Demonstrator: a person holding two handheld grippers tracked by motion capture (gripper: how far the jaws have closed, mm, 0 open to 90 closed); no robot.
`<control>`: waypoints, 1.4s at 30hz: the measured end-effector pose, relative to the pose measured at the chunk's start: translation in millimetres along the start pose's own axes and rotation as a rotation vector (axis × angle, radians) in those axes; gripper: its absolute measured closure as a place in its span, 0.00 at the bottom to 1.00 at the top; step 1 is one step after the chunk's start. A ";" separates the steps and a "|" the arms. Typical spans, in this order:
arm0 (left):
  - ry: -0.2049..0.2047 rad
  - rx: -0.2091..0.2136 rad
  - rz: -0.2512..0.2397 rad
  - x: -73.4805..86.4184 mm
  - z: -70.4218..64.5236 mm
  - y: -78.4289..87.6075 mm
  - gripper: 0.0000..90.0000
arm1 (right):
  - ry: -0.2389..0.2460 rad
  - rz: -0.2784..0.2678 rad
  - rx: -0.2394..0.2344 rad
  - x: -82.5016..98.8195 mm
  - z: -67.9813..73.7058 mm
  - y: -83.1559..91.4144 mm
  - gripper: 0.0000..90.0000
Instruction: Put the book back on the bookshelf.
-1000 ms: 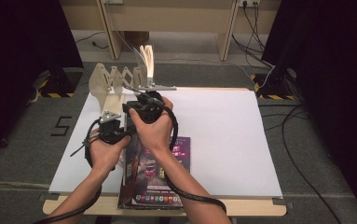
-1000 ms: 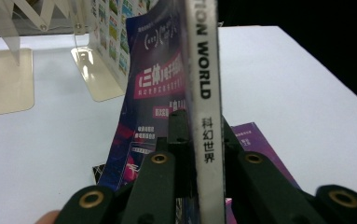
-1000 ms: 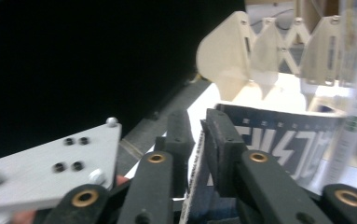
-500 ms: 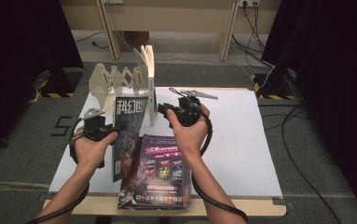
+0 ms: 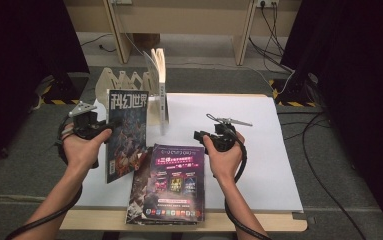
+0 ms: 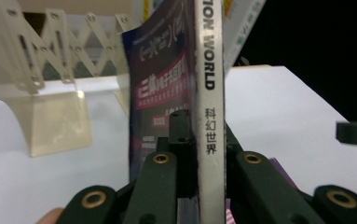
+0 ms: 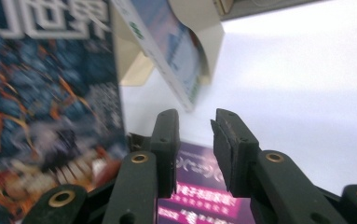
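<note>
I have one magazine (image 5: pixel 127 132) upright, clamped in my left hand-held gripper (image 5: pixel 110 125), not yet racked; my right hand-held gripper (image 5: pixel 199 135), jaws just opening, holds nothing above the near stack (image 5: pixel 171 185).

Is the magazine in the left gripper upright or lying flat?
Upright: the magazine stands on edge, its spine clamped in the left gripper, cover facing the camera.

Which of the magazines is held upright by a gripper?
The dark-covered magazine, clamped at its spine by the left gripper; the others lie flat in a stack on the table.
</note>
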State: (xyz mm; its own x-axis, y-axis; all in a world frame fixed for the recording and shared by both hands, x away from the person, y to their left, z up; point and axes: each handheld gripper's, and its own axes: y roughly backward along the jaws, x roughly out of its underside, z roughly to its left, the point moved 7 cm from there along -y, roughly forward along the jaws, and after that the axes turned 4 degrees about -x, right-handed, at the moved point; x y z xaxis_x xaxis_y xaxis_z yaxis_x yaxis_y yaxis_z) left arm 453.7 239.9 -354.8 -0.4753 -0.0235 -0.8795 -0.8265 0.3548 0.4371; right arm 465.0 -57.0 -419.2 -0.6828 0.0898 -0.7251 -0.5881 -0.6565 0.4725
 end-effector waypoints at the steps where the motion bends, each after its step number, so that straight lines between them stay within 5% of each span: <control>1: -0.003 -0.006 -0.006 -2.6 2.6 0.2 0.91 | -0.003 0.002 0.004 1.6 -2.2 0.5 0.78; 25: -0.020 -0.130 -0.098 -35.8 25.8 -45.0 0.91 | -0.043 -0.001 0.043 30.8 -39.6 6.6 0.77; 42: -0.027 -0.179 -0.128 -51.5 32.7 -74.3 0.91 | -0.038 -0.006 0.068 41.5 -49.9 6.4 0.76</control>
State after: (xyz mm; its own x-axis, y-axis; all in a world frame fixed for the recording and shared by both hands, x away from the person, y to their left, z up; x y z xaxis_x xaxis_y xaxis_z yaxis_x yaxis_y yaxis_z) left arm 549.4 245.3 -348.1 -0.3572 -0.0316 -0.9335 -0.9209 0.1789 0.3463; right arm 454.6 -94.9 -471.2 -0.6944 0.1223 -0.7091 -0.6191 -0.6038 0.5021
